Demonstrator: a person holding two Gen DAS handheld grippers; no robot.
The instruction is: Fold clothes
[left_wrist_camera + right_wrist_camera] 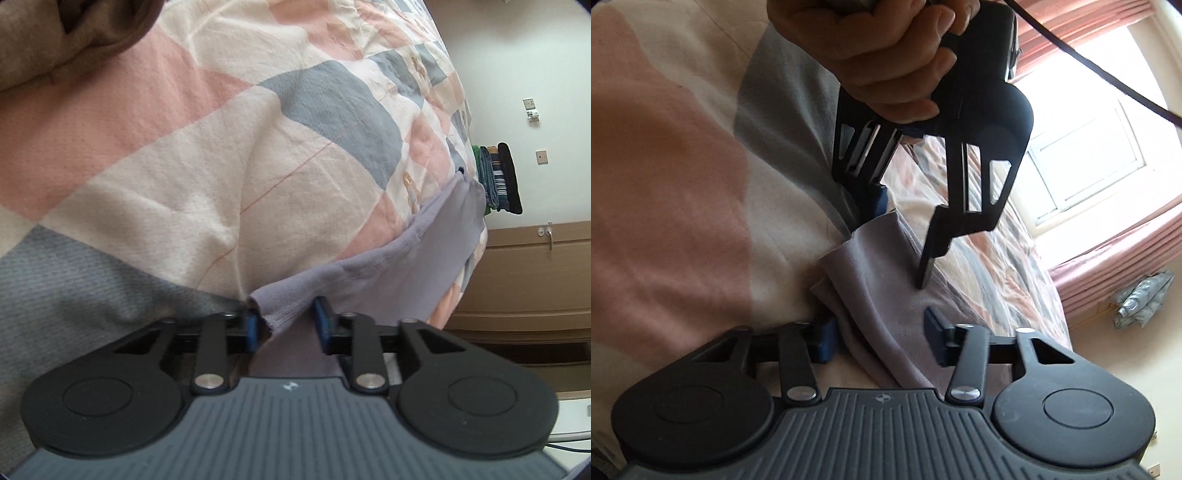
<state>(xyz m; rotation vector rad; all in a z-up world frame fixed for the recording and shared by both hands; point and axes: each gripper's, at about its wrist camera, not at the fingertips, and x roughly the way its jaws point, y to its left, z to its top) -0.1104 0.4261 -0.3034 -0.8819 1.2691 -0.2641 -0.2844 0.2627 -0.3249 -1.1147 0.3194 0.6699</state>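
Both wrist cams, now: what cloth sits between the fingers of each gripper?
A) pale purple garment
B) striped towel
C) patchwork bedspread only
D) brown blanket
A: the pale purple garment runs between the blue pads of the left gripper, and the same cloth lies between the pads of the right gripper, spread on the patchwork bedspread.

Black plastic two-finger grippers, hand-held

Ribbed grey housing with small logo; round black side discs; silver pivot screws; blue finger pads (251,328); black cable (1089,66) trailing; bare hand (886,59).
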